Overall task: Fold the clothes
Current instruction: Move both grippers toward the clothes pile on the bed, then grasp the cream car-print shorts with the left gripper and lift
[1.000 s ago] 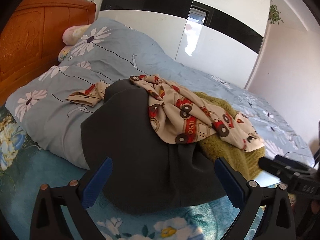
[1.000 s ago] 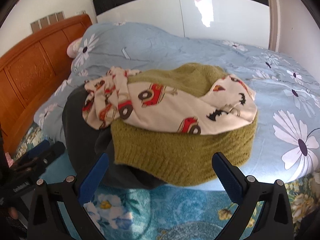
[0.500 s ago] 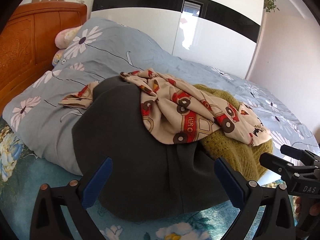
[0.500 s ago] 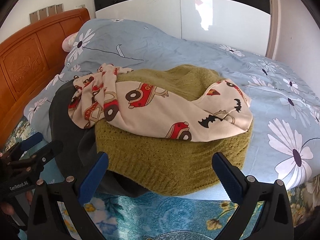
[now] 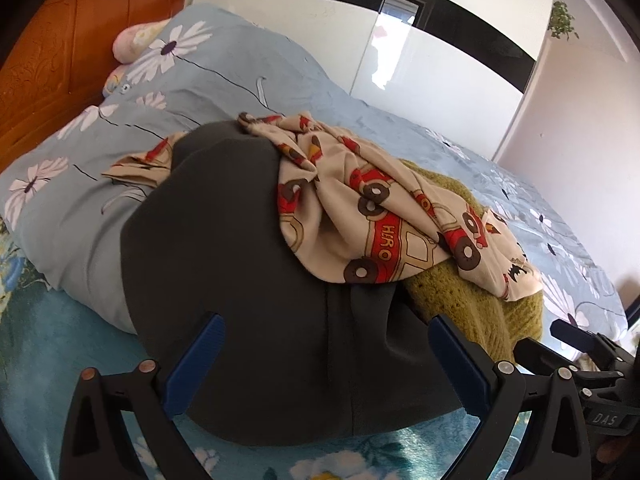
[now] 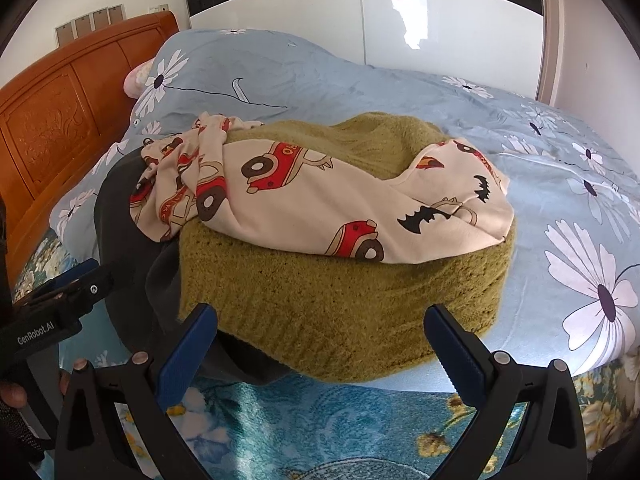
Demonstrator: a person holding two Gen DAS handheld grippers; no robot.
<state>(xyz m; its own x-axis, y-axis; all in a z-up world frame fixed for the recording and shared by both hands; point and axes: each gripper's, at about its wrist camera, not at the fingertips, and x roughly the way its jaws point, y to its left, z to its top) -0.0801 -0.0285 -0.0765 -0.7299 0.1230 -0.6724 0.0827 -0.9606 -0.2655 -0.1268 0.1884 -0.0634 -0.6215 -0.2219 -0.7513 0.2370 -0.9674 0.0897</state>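
I am standing in a home bedroom. I am looking at a bed [image 6: 460, 128] wearing a blue duvet printed with white daisies, backed by a carved orange wooden headboard [image 6: 52, 120]. A glossy white-and-black sliding wardrobe [image 5: 440, 52] is filling the far wall, and a pile of clothes [image 6: 340, 240] is lying on the bed's near edge.
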